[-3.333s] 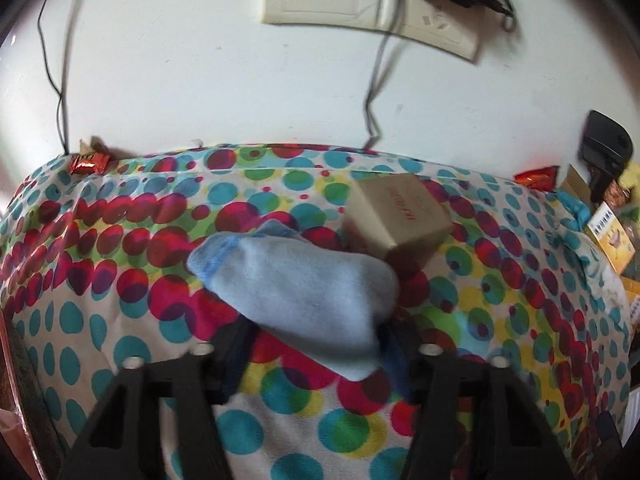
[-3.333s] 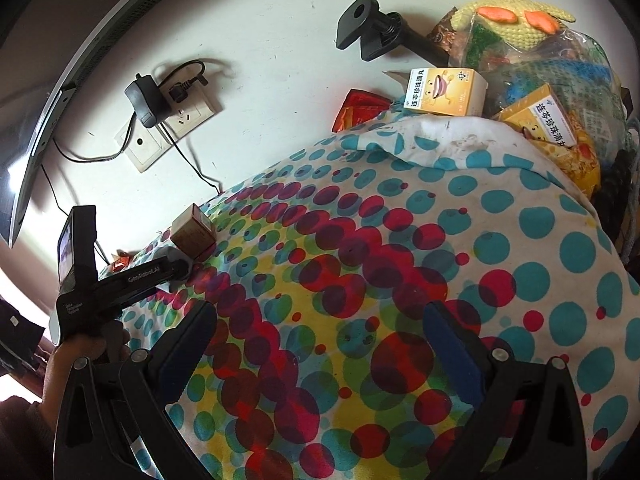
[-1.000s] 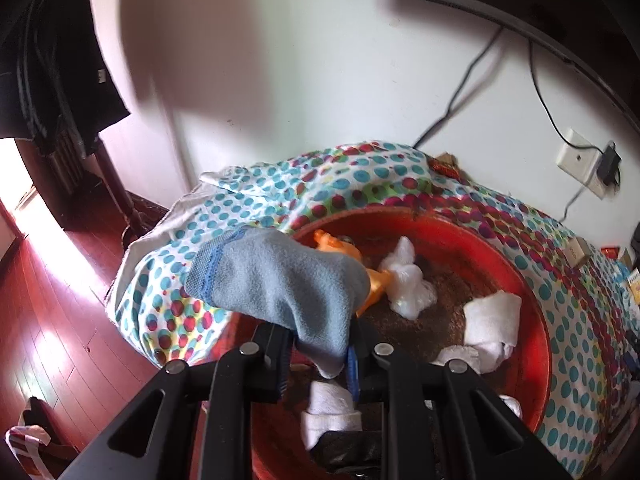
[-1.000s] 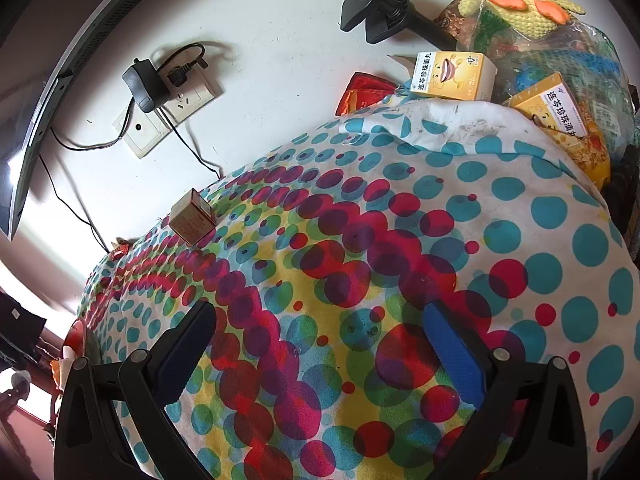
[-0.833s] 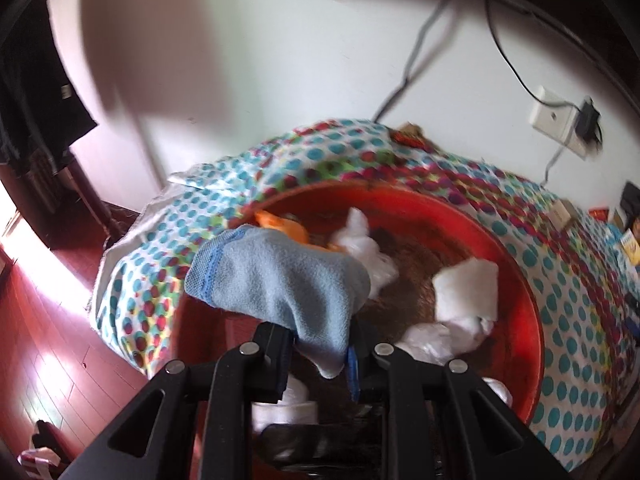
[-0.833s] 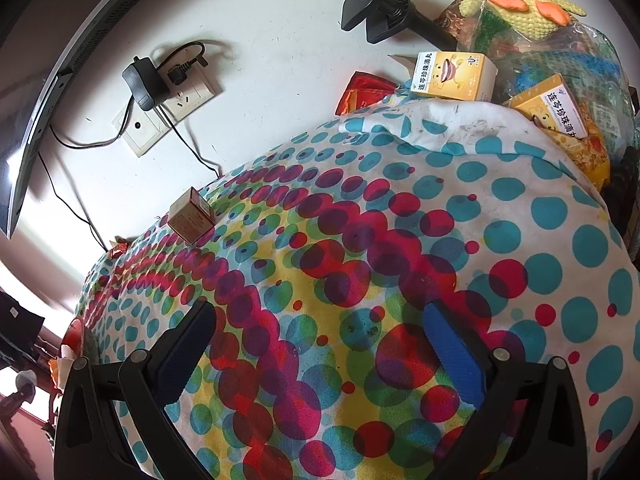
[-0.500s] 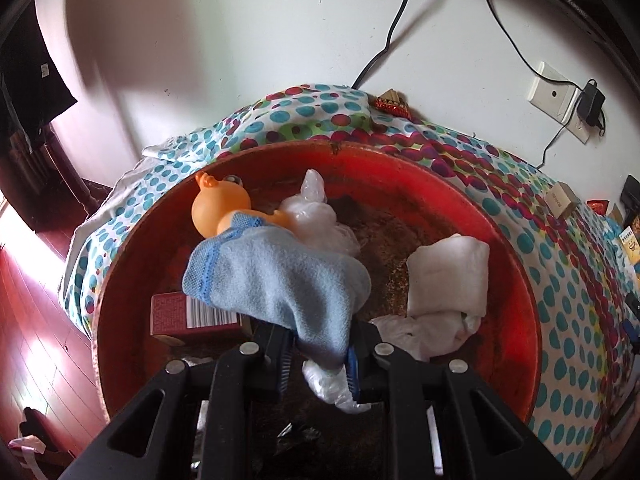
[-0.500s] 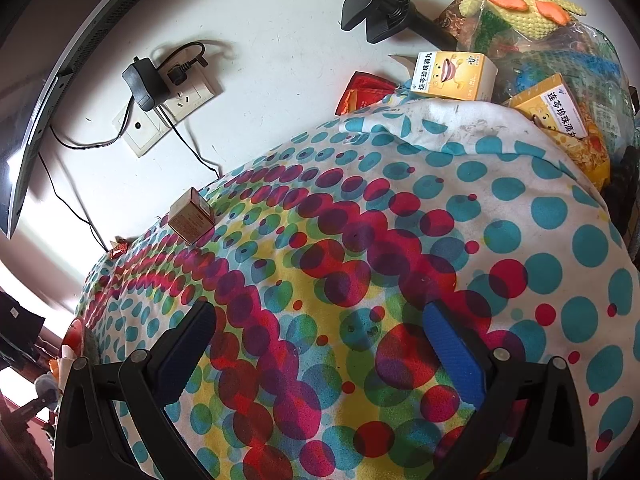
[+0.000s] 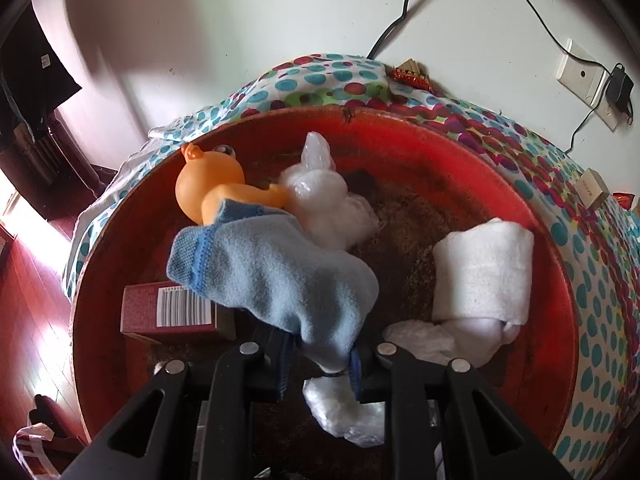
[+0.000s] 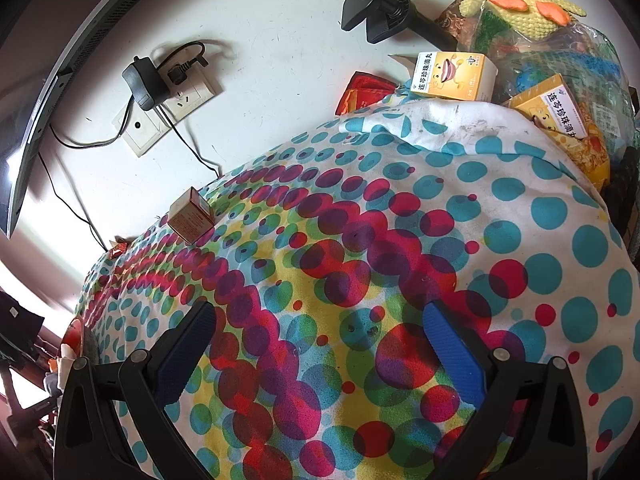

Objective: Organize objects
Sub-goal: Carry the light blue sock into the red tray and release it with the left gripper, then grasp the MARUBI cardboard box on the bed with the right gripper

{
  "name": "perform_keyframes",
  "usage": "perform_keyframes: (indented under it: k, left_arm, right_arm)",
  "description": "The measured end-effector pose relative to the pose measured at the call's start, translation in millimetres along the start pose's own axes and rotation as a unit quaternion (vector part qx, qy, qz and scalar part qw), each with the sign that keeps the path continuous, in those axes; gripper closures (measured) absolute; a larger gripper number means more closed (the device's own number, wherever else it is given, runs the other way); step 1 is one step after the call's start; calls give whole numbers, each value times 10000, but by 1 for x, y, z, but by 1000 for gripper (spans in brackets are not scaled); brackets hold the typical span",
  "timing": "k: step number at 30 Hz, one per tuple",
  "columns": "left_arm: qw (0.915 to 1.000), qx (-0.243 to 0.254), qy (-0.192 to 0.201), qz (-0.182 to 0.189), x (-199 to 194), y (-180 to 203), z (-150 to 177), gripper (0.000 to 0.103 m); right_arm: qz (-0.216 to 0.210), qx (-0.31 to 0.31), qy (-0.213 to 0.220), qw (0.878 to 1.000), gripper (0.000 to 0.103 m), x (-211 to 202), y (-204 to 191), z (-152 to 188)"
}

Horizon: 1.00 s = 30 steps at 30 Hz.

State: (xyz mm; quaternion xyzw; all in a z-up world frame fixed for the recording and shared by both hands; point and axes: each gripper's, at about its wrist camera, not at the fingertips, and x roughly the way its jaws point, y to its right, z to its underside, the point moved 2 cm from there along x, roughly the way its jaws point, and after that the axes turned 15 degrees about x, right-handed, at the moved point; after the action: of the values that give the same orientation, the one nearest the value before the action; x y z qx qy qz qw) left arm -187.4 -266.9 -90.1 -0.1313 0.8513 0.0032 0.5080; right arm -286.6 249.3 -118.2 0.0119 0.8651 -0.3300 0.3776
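My left gripper [image 9: 320,356] is shut on a light blue sock [image 9: 276,276] and holds it over the inside of a round red basin [image 9: 432,140]. The basin holds an orange rubber duck [image 9: 212,192], white plastic bags [image 9: 328,204], a rolled white cloth [image 9: 484,276] and a red box with a barcode [image 9: 168,312]. My right gripper [image 10: 316,344] is open and empty above the dotted cloth [image 10: 360,264]. A small brown box [image 10: 191,220] stands on that cloth near the wall; it also shows in the left wrist view [image 9: 594,190].
Yellow medicine boxes [image 10: 452,76], a red packet [image 10: 364,92], a bag of items with a knitted toy [image 10: 532,4] and a black clamp [image 10: 384,12] crowd the far right. A wall socket with charger [image 10: 160,80] is on the wall. The basin's edge shows at left [image 10: 72,332].
My left gripper has carried the sock from the cloth beside the brown box to above the red basin and lowered over its contents. The right gripper has barely moved.
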Motion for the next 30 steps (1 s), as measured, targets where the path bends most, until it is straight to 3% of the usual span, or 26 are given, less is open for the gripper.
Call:
perform_keyframes:
  k: [1,3,7,9,12,16,20,25,28,30]
  left_arm:
    - [10000,-5,-44,2,1,0,0,77]
    - [9999,-20,-134,33,2,0,0,62]
    - [9999,39,106,14,-9,-3,0,56]
    - [9997,-45,226,94,-18,-10,1,48]
    - [9989,-177,296,322,-32,-19,3,48]
    - [9955,-114,877,340,-76,-26,10,48]
    - [9863,-49,1625,285,-125,-18,45,45]
    - [9769,16,2089,457,-148,15,106,45]
    - [9725,54,2249,606,-149,41,134,45]
    - [9673,333,2424,666,-150,58,142,45]
  right_arm:
    - [-4,2,0,10000,0,0,0,0]
    - [15,-11,-1,10000,0,0,0,0]
    - [5,-4,-1,10000,0,0,0,0]
    - [12,-10,-1,10000,0,0,0,0]
    - [6,-7,-1,10000,0,0,0,0]
    - [16,-14,-3,10000,0,0,0,0]
    - [49,-41,-14,10000,0,0,0,0]
    - [212,-164,-40,9996,0,3,-4,0]
    - [499,-353,-69,9981,0,8,-11,2]
    - [859,-592,-113,9945,0,14,-20,3]
